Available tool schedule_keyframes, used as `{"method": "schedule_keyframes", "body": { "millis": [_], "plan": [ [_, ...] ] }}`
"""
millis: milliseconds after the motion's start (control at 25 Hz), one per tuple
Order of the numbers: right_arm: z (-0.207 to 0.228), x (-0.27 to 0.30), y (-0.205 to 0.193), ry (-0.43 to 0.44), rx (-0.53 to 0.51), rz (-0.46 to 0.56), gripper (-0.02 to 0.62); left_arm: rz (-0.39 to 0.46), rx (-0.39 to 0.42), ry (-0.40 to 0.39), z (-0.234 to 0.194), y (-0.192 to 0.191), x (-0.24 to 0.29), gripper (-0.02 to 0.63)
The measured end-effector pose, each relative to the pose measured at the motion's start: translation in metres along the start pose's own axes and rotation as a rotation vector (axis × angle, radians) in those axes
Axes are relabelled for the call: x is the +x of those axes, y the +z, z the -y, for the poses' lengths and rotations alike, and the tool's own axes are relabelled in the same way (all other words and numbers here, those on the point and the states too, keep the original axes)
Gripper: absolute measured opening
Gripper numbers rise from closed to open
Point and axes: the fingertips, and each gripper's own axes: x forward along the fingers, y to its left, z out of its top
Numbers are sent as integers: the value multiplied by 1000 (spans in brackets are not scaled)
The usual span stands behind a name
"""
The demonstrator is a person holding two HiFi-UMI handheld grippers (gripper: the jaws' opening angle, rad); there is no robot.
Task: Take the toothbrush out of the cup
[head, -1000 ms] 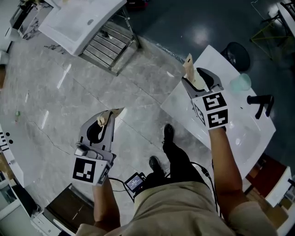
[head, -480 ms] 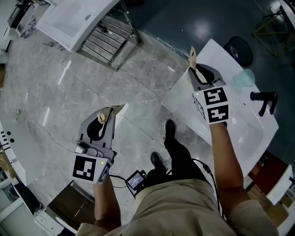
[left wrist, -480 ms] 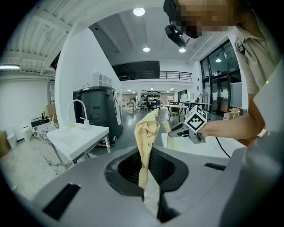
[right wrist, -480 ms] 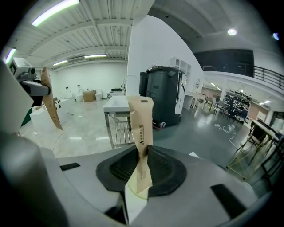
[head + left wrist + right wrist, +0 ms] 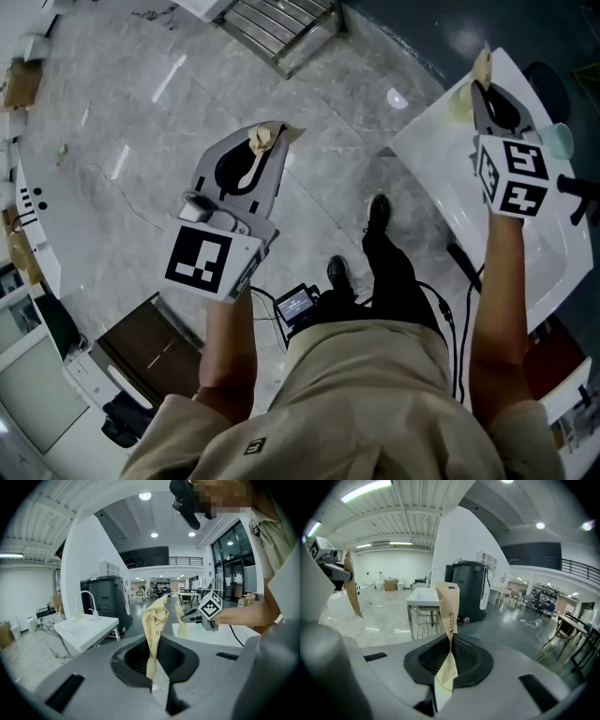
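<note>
With left gripper (image 5: pixel 272 138) pinched empty and right gripper (image 5: pixel 483 64) just closed on nothing, the right should reopen before reaching the green cup (image 5: pixel 561 141), toothbrush apparently out of sight.

Floor: glossy grey marble-pattern tiles (image 5: pixel 131 112), changing to a dark polished surface (image 5: pixel 422 28) at the far side.
Ceiling: white ribbed panels with strip lights (image 5: pixel 365 491); round recessed lamps (image 5: pixel 145 496) further in.
Wall: plain white partition (image 5: pixel 459 541).
Windows: tall dark-framed glazing (image 5: pixel 229 569).
Upper level: gallery with railing (image 5: pixel 576 566).
Furniture: white washbasin on a metal stand (image 5: pixel 86 630); dark grey cabinet (image 5: pixel 105 602) behind it; white counter (image 5: pixel 441 159); tables and chairs (image 5: pixel 187 595) in the distance.
</note>
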Motion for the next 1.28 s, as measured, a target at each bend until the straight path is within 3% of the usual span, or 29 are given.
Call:
{"method": "schedule_keyframes", "body": {
  "millis": [280, 600, 920, 1280],
  "plan": [
    [-18, -35, 31, -52, -23, 75, 26, 41, 12, 25, -7, 2, -47, 28],
    [-34, -102, 89, -105, -75, 186, 26, 137, 40, 53, -5, 30, -113, 28],
    [-75, -196, 134, -116, -99, 292, 26, 241, 80, 68, 9, 54, -194, 28],
    [-152, -331, 181, -85, -111, 433, 26, 400, 128, 60, 36, 85, -309, 28]
  ]
}}
